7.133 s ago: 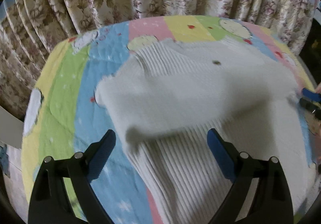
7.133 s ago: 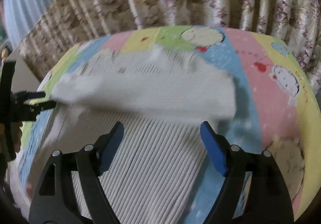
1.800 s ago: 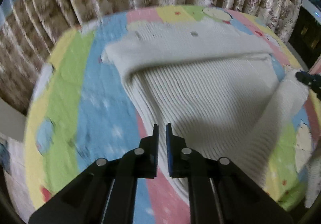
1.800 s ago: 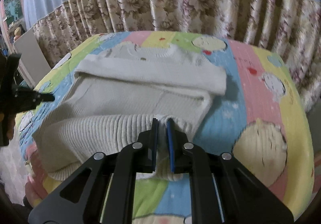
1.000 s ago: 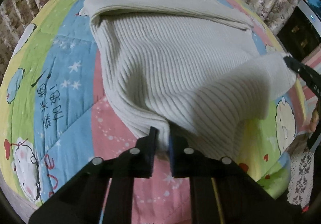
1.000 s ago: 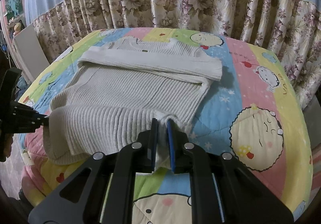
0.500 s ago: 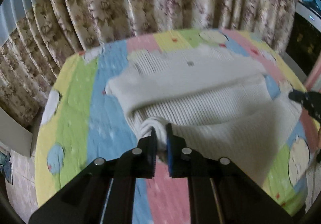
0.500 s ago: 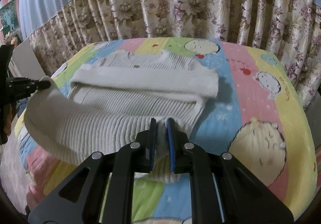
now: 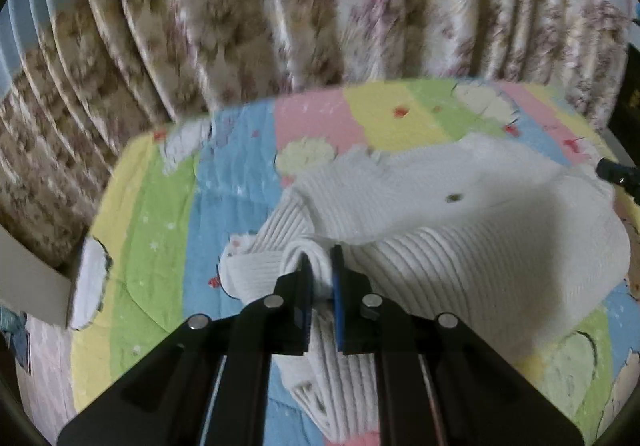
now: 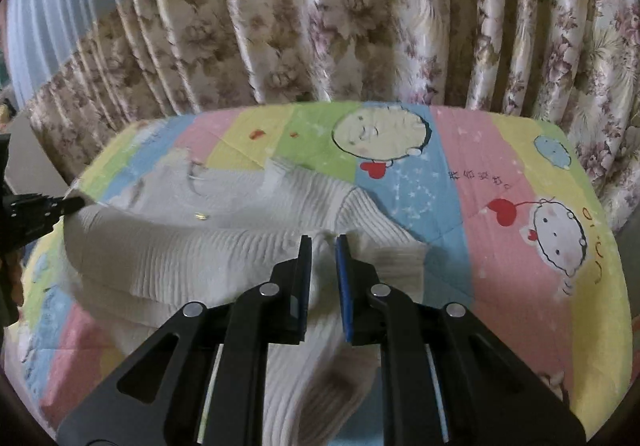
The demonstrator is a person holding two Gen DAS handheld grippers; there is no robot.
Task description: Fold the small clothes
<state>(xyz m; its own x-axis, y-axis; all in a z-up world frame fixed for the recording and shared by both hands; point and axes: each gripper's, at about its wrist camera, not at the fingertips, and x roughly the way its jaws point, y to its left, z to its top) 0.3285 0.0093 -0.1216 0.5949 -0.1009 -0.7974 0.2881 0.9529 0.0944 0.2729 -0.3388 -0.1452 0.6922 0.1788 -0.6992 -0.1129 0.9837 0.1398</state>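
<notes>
My left gripper (image 9: 321,273) and right gripper (image 10: 323,254) each pinched the white sweater (image 9: 472,246) hem; only the right view showed cartoon faces (image 10: 560,234).

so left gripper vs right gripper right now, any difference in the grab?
The left gripper pinches a rounded fold at the sweater's left edge, beside blue and green quilt. The right gripper pinches the right edge, beside blue and pink quilt, and its jaws stand slightly wider. Both are shut on the same white ribbed sweater, carrying its near edge toward the collar.
</notes>
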